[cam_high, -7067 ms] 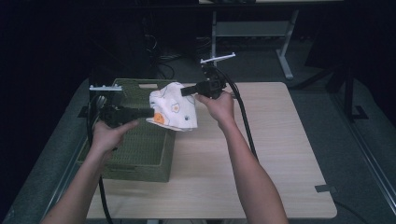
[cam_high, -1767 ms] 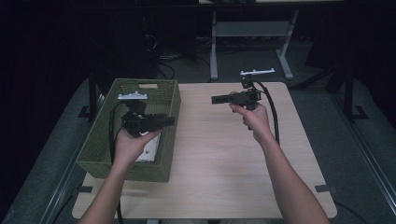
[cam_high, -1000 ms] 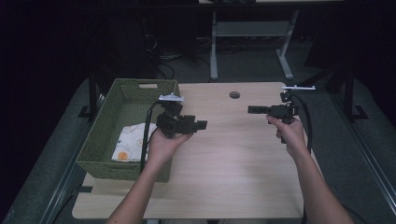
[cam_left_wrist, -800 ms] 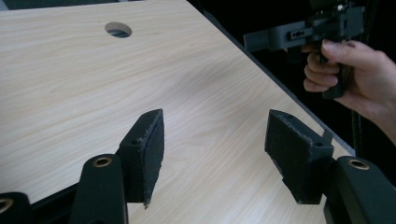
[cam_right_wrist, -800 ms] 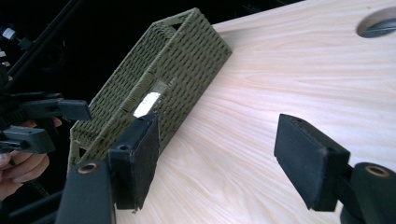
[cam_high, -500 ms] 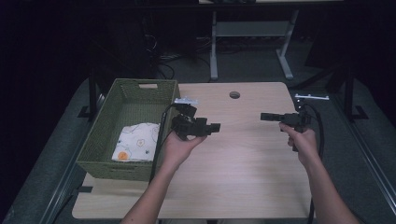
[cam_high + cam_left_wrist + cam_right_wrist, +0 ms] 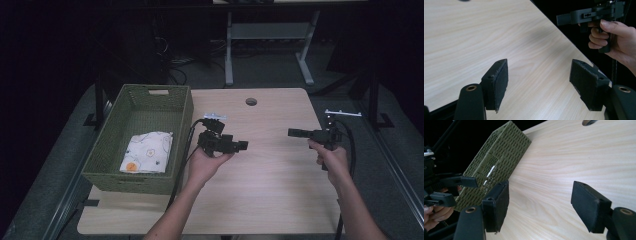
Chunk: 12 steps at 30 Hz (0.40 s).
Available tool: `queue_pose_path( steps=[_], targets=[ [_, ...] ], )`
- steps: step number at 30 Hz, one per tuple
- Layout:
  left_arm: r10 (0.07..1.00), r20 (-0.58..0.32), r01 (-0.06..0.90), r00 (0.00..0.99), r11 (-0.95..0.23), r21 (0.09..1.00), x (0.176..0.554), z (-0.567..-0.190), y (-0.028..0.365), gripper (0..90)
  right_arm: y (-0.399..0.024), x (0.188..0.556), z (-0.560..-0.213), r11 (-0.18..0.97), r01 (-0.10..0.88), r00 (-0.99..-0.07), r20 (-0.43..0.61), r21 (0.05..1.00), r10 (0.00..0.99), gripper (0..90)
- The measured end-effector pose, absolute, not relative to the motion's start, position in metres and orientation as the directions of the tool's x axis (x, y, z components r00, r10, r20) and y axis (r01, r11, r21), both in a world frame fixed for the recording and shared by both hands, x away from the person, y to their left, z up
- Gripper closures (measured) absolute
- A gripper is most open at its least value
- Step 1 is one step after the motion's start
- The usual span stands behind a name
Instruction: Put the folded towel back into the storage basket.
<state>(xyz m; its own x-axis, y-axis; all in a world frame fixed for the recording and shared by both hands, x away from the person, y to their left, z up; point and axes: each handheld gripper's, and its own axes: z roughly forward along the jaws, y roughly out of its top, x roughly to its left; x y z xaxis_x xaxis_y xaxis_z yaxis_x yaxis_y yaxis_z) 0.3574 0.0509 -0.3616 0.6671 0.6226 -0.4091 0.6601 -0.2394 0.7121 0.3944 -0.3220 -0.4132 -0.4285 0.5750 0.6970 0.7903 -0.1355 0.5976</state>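
- left gripper right of basket, jaws wide, just been opening, nothing between
- right gripper farther right, wide, empty
- folded cloth inside basket
- risk: trailing cable snags basket rim, dragging it

A light wooden table with a round cable hole near its far edge stands in a dim room. Beyond that edge, on a dark grey floor, are the pale legs of another desk and tangled cables.
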Motion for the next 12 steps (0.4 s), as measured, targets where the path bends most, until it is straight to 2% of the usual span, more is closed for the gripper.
queue_pose_path(
  steps=[12],
  targets=[
    [0.612,-0.421,0.658,0.669,-0.224,0.719,0.3482,-0.3706,0.0548,30.0,-0.3276,0.384,-0.424,-0.129,0.792,-0.429,0.694,0.596,0.578,29.7]
  ],
)
